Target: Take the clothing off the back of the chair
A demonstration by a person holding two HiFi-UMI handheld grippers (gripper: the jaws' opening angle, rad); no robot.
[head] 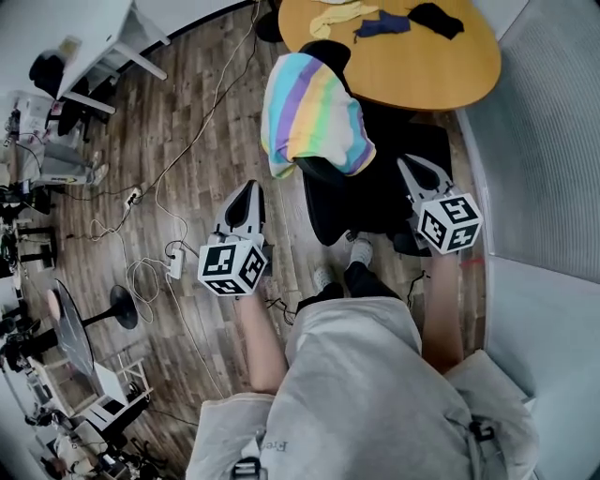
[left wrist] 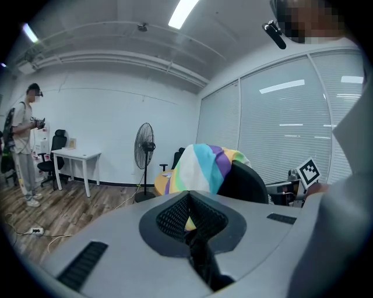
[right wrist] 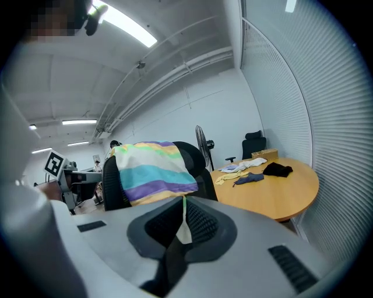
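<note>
A round wooden table (head: 450,66) bears small crumpled garments (head: 436,19). The black mesh chair (head: 375,187) has a soft pastel-striped shirt (head: 309,112) draped over its back. The left gripper (head: 248,187) and right gripper (head: 410,164) flank it, jaws together, empty.

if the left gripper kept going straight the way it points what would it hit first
Most likely the pastel rainbow-striped cloth garment draped over the black mesh office chair: the left gripper, shut, aims at its lower hanging edge. Depth is unclear, so it may only skim it.
</note>
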